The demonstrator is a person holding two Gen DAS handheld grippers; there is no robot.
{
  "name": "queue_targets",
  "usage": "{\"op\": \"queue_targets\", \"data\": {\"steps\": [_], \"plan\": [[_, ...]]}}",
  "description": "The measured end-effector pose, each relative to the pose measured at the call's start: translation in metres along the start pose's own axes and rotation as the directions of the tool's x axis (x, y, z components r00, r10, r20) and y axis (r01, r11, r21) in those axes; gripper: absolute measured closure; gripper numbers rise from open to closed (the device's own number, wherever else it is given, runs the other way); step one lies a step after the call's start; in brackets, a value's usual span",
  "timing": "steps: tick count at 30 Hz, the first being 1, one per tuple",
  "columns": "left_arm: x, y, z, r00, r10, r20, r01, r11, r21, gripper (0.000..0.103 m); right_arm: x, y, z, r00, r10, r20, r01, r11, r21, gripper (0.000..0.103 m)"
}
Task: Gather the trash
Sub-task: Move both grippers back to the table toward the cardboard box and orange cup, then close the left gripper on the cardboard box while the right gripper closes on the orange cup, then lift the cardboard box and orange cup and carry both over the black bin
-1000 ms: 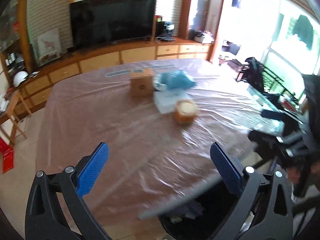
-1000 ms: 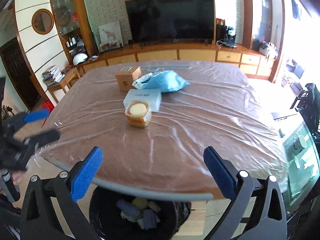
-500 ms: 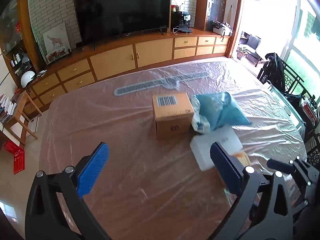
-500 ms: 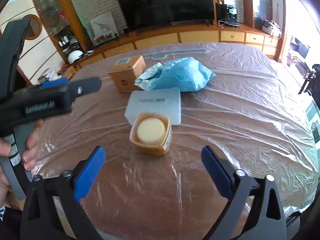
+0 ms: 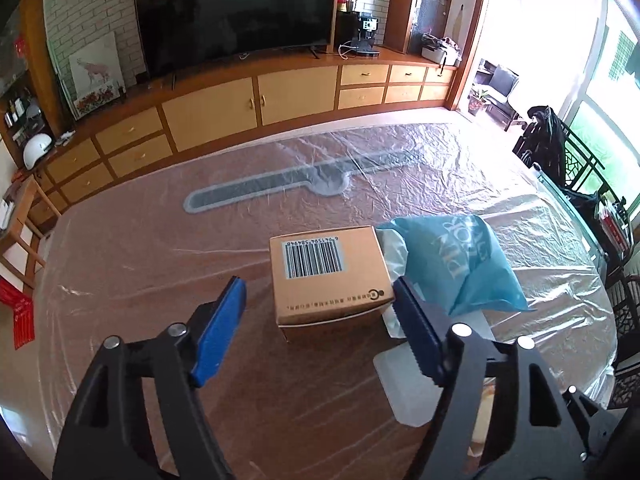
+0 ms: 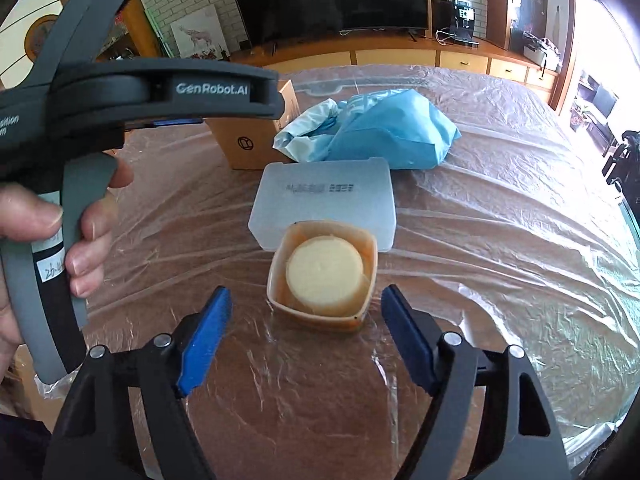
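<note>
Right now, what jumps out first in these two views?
The cardboard box with its big barcode sits dead ahead of the open left claw, with the blue plastic bag touching its right side. In the right wrist view, the orange tub stands between the tips of the open right claw, a frosted white container right behind it. The whole table is draped in wrinkled clear plastic.
</note>
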State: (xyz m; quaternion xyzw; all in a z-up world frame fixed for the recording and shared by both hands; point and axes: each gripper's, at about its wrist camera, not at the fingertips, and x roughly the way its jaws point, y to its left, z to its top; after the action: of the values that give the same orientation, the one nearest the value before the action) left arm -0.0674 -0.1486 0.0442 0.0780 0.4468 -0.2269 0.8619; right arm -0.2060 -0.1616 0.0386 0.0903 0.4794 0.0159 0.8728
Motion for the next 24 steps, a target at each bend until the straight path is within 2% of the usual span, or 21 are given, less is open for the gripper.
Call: {"op": "queue_targets", "data": {"steps": [1,4,6,9,15,24], "plan": [[0.003,0.001,0.001,1.000,-0.004,-0.005,0.004,1.000,0.000,0.030,0.001,0.000,0.000,1.000,0.003,0.001,-0.003,1.000,0.009,0.029],[0.007,0.001,0.001,1.000,0.004,-0.009,-0.004,1.000,0.009,0.032,0.002,0.002,0.003,1.000,-0.020,0.013,0.020,1.000,0.000,0.038],[0.011,0.002,0.001,1.000,-0.003,-0.016,0.003,1.000,0.004,0.040,0.003,0.002,0.003,0.999,-0.034,0.020,0.034,0.999,0.000,0.047],[0.014,0.004,0.001,1.000,-0.004,-0.022,0.004,1.000,-0.008,0.042,0.002,-0.002,0.005,0.999,-0.031,0.029,0.031,0.999,0.010,0.055],[0.010,0.012,0.001,1.000,0.010,-0.005,-0.010,1.000,-0.021,0.044,0.000,-0.014,0.004,1.000,-0.001,0.030,0.001,1.000,0.012,0.056],[-0.003,0.023,-0.008,0.999,0.036,0.007,-0.035,0.998,-0.046,0.044,-0.013,-0.020,0.002,0.999,0.003,0.032,-0.002,0.999,-0.044,0.057]]}}
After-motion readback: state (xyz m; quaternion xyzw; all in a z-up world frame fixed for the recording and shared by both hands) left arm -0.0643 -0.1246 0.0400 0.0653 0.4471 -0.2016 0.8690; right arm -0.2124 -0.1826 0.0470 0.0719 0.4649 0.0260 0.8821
